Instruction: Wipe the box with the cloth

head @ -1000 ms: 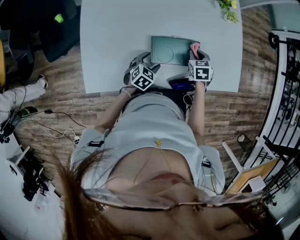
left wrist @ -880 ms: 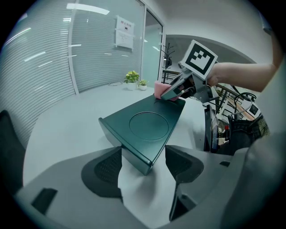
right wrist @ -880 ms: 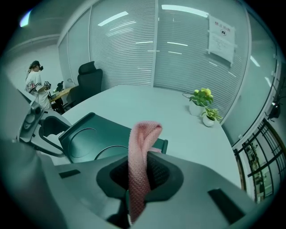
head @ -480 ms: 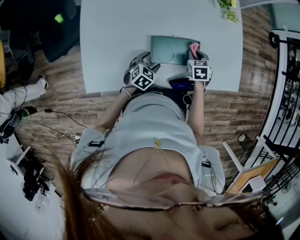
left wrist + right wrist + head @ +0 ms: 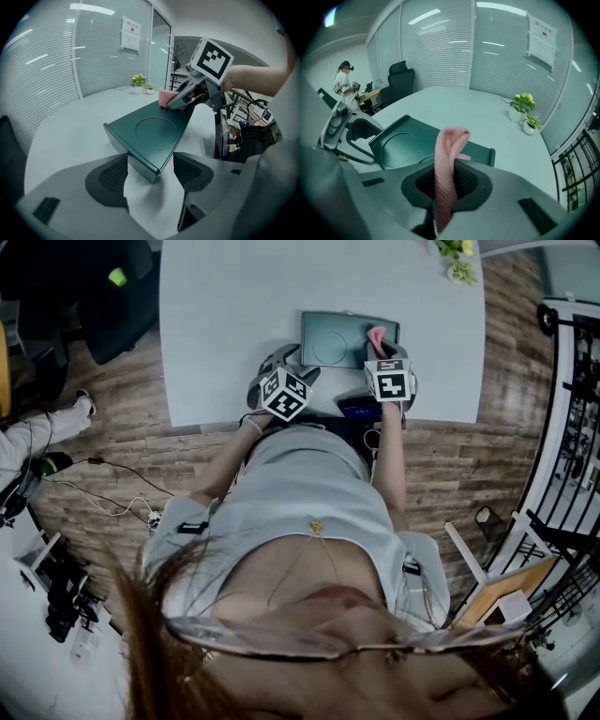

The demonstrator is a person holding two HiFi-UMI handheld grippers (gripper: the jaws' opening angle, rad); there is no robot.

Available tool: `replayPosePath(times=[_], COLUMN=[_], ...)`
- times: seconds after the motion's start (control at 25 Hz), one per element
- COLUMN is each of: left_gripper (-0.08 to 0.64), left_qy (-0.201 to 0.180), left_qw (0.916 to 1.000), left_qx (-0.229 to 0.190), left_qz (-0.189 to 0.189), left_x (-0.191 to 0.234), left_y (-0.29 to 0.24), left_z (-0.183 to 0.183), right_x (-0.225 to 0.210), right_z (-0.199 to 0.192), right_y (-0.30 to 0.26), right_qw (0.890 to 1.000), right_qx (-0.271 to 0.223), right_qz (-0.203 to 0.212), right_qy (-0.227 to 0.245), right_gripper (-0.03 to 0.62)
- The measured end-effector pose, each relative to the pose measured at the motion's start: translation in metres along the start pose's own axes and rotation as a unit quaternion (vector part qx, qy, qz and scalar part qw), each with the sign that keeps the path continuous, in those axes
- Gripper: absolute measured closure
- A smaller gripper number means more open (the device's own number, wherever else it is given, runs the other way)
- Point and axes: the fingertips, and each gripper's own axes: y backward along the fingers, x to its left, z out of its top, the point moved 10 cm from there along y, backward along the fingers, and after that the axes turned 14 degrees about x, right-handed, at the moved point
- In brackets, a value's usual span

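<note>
A flat dark green box (image 5: 337, 340) with a round recess in its lid lies near the front edge of the pale table (image 5: 234, 315). My right gripper (image 5: 447, 180) is shut on a pink knitted cloth (image 5: 450, 154), whose folded end stands up above the jaws. In the head view the cloth (image 5: 377, 337) rests over the box's right part, just ahead of the right gripper (image 5: 381, 352). My left gripper (image 5: 150, 176) is open, its fingers either side of the box's (image 5: 154, 136) near corner. In the head view the left gripper (image 5: 286, 364) is at the box's left front corner.
Two small potted plants (image 5: 525, 112) stand at the table's far right (image 5: 457, 261). A dark device with a blue screen (image 5: 361, 410) lies at the front edge. An office chair (image 5: 401, 77) and a person (image 5: 344, 84) are beyond the table. Black railings (image 5: 572, 418) are on the right.
My right gripper has shifted a little to the left with the cloth, across the box's right end. The left gripper and the box have stayed put.
</note>
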Motion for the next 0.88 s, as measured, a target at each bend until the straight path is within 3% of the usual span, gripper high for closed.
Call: replayPosePath(times=[0.72, 0.88], left_gripper=[0.25, 0.25], left_qy=[-0.002, -0.002], left_qw=[1.0, 1.0], left_qx=[0.002, 0.002], left_qz=[0.001, 0.002], left_x=[0.0, 0.0], left_y=[-0.002, -0.002], left_z=[0.001, 0.002], right_x=[0.028, 0.036], right_z=[0.019, 0.023], right_y=[-0.004, -0.004], right_qw=[0.998, 0.996], right_qx=[0.008, -0.001], right_qz=[0.056, 0.085], right_qy=[0.036, 0.034], right_gripper=[0.549, 0.549])
